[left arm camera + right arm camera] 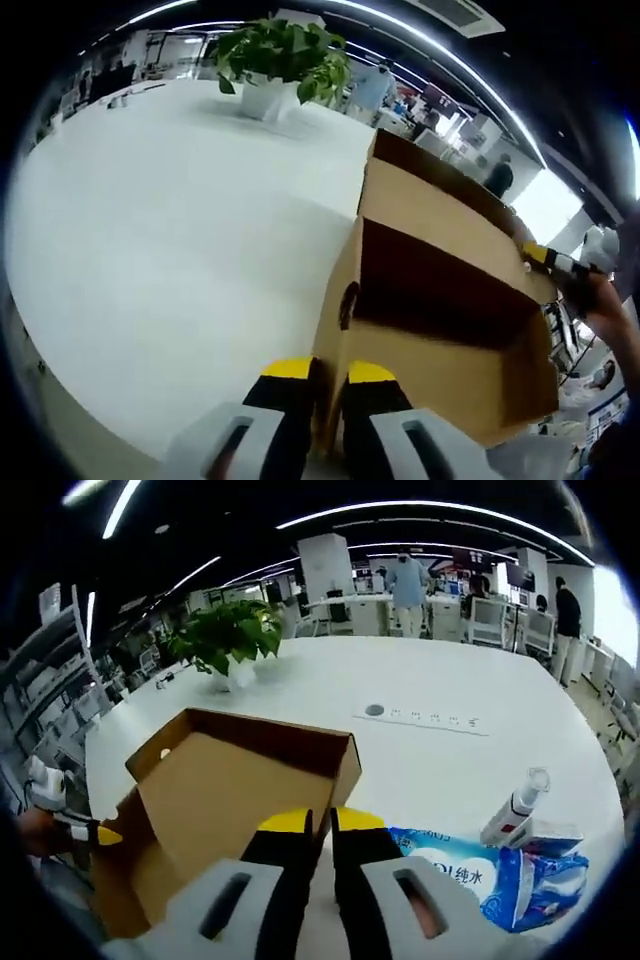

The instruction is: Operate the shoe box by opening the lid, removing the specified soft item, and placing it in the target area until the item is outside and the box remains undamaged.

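Box (440, 250): brown corrugated cardboard, on a white counter (170, 250), lid swung up and open. Judged light, stiff but easily creased or torn at the hinge fold; best held by a wall edge.

Left gripper (330, 372): jaws closed on the box's near wall edge, one yellow tip either side of the cardboard.

Right gripper (320, 820): jaws nearly together at the open lid's edge; whether they pinch cardboard I cannot tell. In the left gripper view its yellow tip (540, 255) sits at the far rim.

Contents: the visible interior is dark in one view and bare cardboard in the other; no soft item seen inside.

Beside box: blue-and-white soft pack (500, 875), printed, lying flat on the counter; judged limp, light, slippery film, so grip a bunched edge. Small bottle (515, 805) on it.

Potted plant (228, 640) well behind.
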A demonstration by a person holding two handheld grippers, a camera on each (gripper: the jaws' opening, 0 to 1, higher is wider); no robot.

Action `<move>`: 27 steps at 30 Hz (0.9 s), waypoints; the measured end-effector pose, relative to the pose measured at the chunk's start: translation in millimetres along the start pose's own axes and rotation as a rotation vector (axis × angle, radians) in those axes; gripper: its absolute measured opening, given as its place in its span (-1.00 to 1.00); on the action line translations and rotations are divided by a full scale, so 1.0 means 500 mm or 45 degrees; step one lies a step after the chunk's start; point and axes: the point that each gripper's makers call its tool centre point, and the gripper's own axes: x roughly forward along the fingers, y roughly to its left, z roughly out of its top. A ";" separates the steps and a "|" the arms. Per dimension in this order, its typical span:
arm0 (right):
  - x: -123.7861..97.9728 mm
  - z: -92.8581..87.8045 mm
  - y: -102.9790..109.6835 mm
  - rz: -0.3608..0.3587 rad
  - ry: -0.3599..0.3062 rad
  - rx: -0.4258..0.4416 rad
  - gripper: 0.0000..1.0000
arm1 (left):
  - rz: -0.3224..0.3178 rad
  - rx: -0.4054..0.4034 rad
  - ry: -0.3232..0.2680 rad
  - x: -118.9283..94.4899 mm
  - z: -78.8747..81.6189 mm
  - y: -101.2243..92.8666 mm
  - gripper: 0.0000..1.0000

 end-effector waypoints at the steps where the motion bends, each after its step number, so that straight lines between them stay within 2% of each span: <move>1: -0.003 0.002 0.002 0.002 -0.003 0.002 -0.88 | -0.001 -0.004 0.001 0.002 0.001 0.001 -0.83; 4: -0.015 0.019 0.009 0.017 -0.040 0.015 -0.89 | 0.005 -0.014 0.004 0.002 0.002 -0.001 -0.84; 10: -0.018 0.055 0.016 0.026 -0.118 -0.061 -0.93 | 0.043 -0.008 0.007 0.008 0.006 -0.002 -0.85; 14: -0.029 0.074 0.027 0.039 -0.155 -0.062 -0.96 | 0.078 -0.017 0.010 0.013 0.008 -0.002 -0.85; 18: -0.040 0.076 0.036 0.044 -0.165 -0.086 -0.97 | 0.104 -0.043 -0.003 0.015 0.013 0.003 -0.85; 27: -0.059 0.071 0.058 0.057 -0.182 -0.164 -1.00 | 0.108 -0.082 -0.033 0.025 0.032 0.004 -0.81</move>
